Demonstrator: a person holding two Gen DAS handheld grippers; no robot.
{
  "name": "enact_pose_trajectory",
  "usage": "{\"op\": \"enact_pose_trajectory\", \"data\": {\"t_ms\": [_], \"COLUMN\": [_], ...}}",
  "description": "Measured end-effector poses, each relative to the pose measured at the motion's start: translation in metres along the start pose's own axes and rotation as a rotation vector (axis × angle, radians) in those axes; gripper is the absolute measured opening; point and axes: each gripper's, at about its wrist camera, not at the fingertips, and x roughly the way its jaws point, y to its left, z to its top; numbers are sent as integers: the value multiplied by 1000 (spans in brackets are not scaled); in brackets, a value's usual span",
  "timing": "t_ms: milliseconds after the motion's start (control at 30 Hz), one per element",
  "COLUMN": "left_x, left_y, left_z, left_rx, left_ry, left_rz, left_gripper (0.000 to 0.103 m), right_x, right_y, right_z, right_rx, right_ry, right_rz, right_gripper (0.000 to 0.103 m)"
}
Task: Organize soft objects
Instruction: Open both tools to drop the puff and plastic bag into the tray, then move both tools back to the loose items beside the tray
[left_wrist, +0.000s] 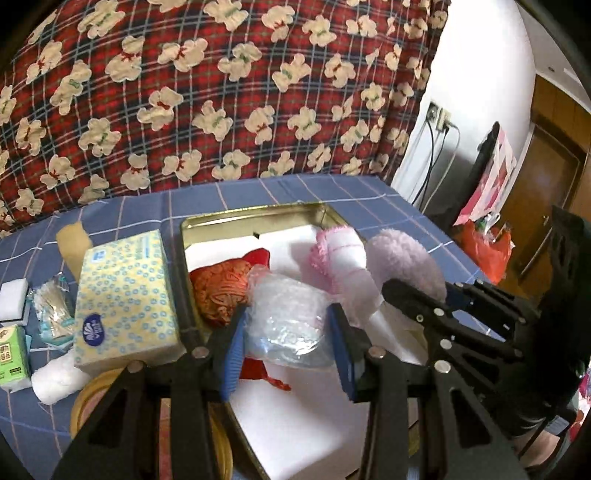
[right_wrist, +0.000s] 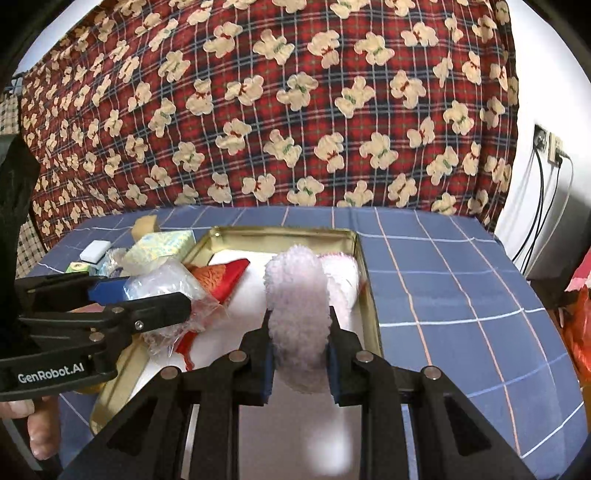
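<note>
Left wrist view: the left gripper (left_wrist: 288, 332) is hanging over the near left part of the gold tin tray (left_wrist: 255, 218), its blue pads (left_wrist: 231, 360) pressing in on a clear plastic bag (left_wrist: 288, 314)
Left jaws: closing narrowly on the plastic bag, which is bulging out beyond the fingertips
Right gripper: in the left wrist view the right gripper (left_wrist: 417, 295) is reaching in from the right; in its own view the right gripper (right_wrist: 300, 336) is pinching the lilac fluffy puff (right_wrist: 299, 302)
Right jaws: squeezing the puff on both sides, the puff standing on edge between them
Puff position: sitting over the right half of the tray, just near of the pink and white towel roll (left_wrist: 340, 254)
Towel roll: lying in the far right corner of the tray, touching the puff as far as can be told
Red brocade pouch (left_wrist: 221, 291): lying in the left half of the tray, far of the plastic bag and partly under it
Tray floor: showing a white lining (left_wrist: 291, 417) near the grippers
Tissue box (left_wrist: 125, 299): standing just left of the tray, on the blue checked tablecloth (left_wrist: 388, 206)
Further left: a white sponge block (left_wrist: 14, 299), a green packet (left_wrist: 13, 354), a packet of cotton swabs (left_wrist: 53, 310) and a white fluffy wad (left_wrist: 55, 376) are lying close together
Behind the table: a red plaid cloth with bear prints (right_wrist: 280, 110) is covering the far side
</note>
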Motion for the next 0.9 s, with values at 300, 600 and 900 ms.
{"op": "enact_pose_trajectory", "data": {"t_ms": [300,600,900], "left_x": [20,13,-17], "left_y": [-11,-16,0], "left_z": [-5,-4,-3], "left_rx": [38,71,45], "left_ry": [70,39,-44], "left_rz": [23,68,74], "left_gripper": [42,67,69], "right_x": [7,2,-15], "right_y": [-8,-13,-10], "right_z": [-7,-7,1], "right_rx": [2,38,68], "right_ry": [52,39,-37], "right_rz": [0,4,1], "right_gripper": [25,60,60]}}
